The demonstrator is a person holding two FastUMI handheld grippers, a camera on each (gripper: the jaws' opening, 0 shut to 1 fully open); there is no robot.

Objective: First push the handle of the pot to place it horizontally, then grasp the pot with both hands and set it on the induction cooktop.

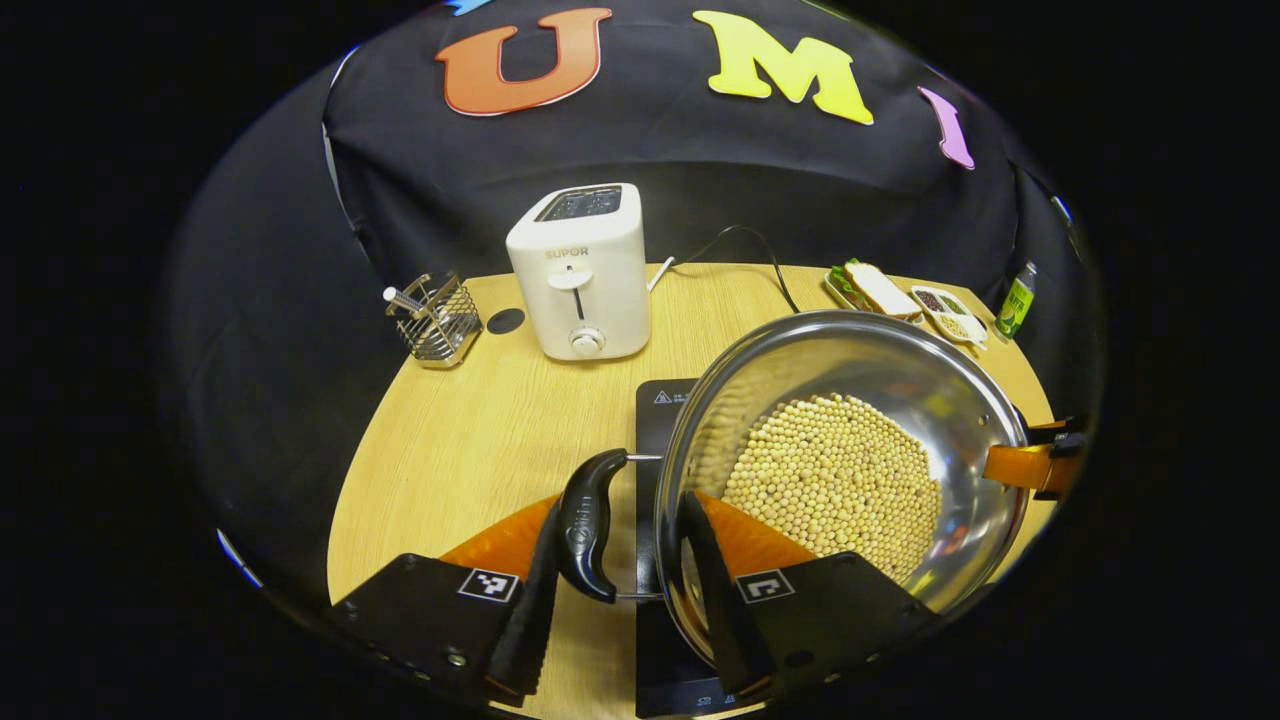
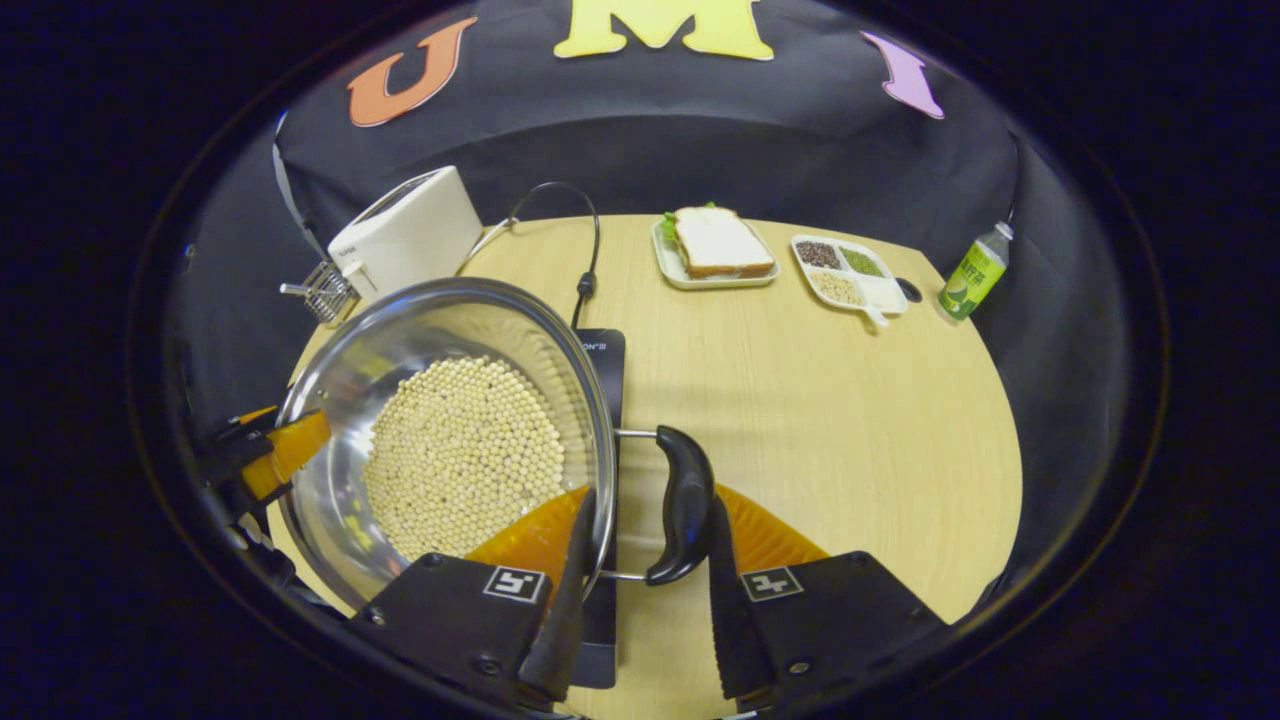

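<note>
Two hand-held grippers (image 1: 620, 590) (image 2: 640, 590) grasp the pot (image 1: 850, 400) handles; toaster (image 1: 585, 270) reads SUPOR.

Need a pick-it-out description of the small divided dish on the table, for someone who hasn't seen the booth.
Start at the round light wooden table and go to its far edge, by the black cloth wall. There, between the pale plate with a white-bread sandwich and the green-labelled plastic bottle, lies the white divided dish. Unlike its neighbours, it is split into small compartments, with dark, green and pale grains in separate ones.
</note>
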